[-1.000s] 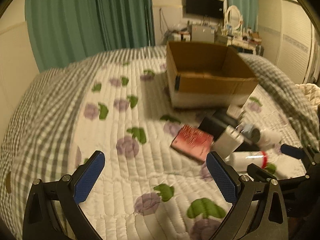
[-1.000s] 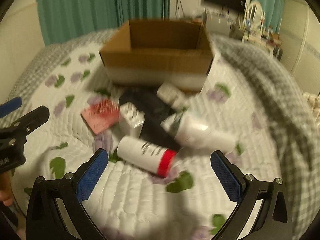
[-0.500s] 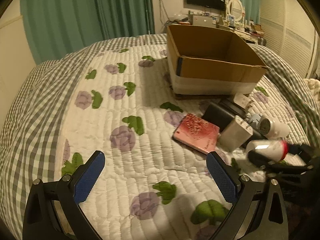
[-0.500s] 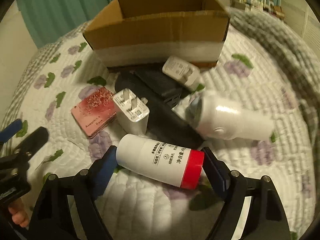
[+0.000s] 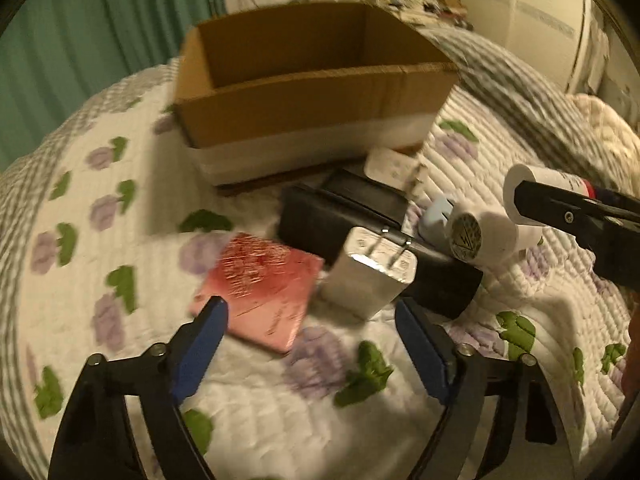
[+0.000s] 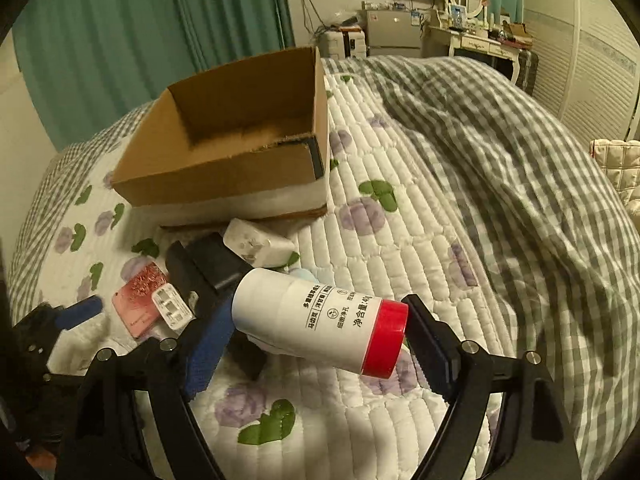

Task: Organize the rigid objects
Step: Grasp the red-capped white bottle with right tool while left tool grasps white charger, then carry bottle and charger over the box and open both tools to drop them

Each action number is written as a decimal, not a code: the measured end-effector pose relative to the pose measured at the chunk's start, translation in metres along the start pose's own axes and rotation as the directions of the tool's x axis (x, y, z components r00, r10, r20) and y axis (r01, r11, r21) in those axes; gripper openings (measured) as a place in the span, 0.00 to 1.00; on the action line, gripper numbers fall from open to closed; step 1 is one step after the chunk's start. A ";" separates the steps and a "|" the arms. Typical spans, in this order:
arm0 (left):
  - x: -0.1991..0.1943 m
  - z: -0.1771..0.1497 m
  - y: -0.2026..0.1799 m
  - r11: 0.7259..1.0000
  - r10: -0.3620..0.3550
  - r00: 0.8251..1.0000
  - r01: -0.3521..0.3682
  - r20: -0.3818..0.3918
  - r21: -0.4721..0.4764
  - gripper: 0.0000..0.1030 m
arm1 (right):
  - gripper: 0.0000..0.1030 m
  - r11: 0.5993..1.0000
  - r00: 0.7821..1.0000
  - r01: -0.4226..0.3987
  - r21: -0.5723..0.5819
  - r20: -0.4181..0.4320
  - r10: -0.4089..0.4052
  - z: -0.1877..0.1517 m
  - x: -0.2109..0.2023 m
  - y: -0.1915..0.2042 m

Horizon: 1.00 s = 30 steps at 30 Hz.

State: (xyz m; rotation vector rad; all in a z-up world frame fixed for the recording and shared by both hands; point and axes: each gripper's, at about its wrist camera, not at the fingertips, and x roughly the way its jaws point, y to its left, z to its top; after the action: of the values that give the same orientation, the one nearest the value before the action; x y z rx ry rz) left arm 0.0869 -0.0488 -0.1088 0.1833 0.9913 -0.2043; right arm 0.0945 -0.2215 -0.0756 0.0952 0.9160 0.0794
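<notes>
Gripping: the right gripper (image 6: 316, 330) is clenched end to end on the white bottle (image 6: 316, 320), one blue pad at its white base, the other against its red cap (image 6: 386, 338).
Bottle axis: long axis runs across the jaws, nearly level, cap end toward the right and slightly lower; printed black text faces the camera.
Bottle place: held clear of the quilt (image 6: 400, 248), in front of the cardboard box (image 6: 224, 184) and above the pile; half a second ago it still lay on the quilt between the pads.
Box: open-topped, standing on the quilt; what shows of its inside is bare cardboard.
Left gripper (image 5: 310, 326): released, jaws wide, with nothing between the pads, low over the pink flat case (image 5: 260, 284) and the white charger (image 5: 370, 276); it has closed in on the pile since the earlier frame.
Pile: the charger leans on a black case (image 5: 340, 220); a second white adapter (image 5: 390, 166) lies just before the box; a white cylinder (image 5: 484, 236) rests beside the black case.
Left-wrist view: blurred; the lifted bottle appears at its right edge in black fingers.
</notes>
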 end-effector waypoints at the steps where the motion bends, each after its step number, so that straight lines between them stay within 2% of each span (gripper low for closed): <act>1: 0.005 0.003 -0.004 1.000 -0.012 1.000 0.012 -0.005 0.019 0.78 | 0.80 1.000 1.000 0.000 -0.002 -0.005 0.000 0.000 0.002 0.001; 4: 0.016 0.010 -0.014 0.997 -0.027 0.999 0.028 -0.017 0.068 0.71 | 0.80 1.000 1.000 -0.005 -0.008 -0.015 0.005 -0.002 0.009 0.003; 6: 0.021 0.015 -0.017 0.995 -0.039 0.999 0.040 -0.017 0.092 0.59 | 0.80 1.000 1.000 -0.004 -0.010 -0.018 0.004 -0.002 0.013 0.003; 7: 0.022 0.017 -0.018 0.993 -0.058 0.998 0.060 -0.016 0.099 0.56 | 0.80 1.000 1.000 -0.005 -0.009 -0.017 0.004 -0.001 0.014 0.003; 8: 0.023 0.019 -0.019 0.989 -0.102 0.995 0.103 -0.014 0.106 0.46 | 0.80 1.000 1.000 -0.004 -0.007 -0.016 0.004 -0.001 0.015 0.003; 12: 0.017 0.019 -0.017 0.990 -0.111 0.994 0.110 0.002 0.088 0.44 | 0.80 1.000 1.000 0.009 -0.010 -0.015 -0.009 -0.001 0.014 0.003; 17: -0.013 0.021 -0.012 0.995 -0.086 0.995 0.083 0.054 0.046 0.43 | 0.80 0.999 1.000 0.018 -0.034 0.009 -0.018 0.001 0.002 0.008; 20: -0.032 0.024 -0.008 0.999 -0.030 0.998 0.031 0.054 -0.011 0.43 | 0.80 0.998 0.998 0.034 -0.061 0.047 -0.032 0.006 -0.016 0.014; 24: -0.058 0.025 -0.002 0.998 0.001 0.998 0.004 0.069 -0.069 0.43 | 0.80 0.995 0.995 0.034 -0.095 0.101 -0.025 0.014 -0.045 0.023; 30: -0.114 0.045 0.013 0.992 0.041 0.985 -0.020 0.169 -0.123 0.42 | 0.80 0.984 0.981 0.024 -0.177 0.193 0.011 0.039 -0.095 0.037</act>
State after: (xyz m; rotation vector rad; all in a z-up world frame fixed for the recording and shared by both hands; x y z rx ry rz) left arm 0.0659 -0.0373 0.0119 0.0688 0.8266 -0.1287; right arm 0.0674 -0.1974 0.0270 -0.0664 0.7118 0.1438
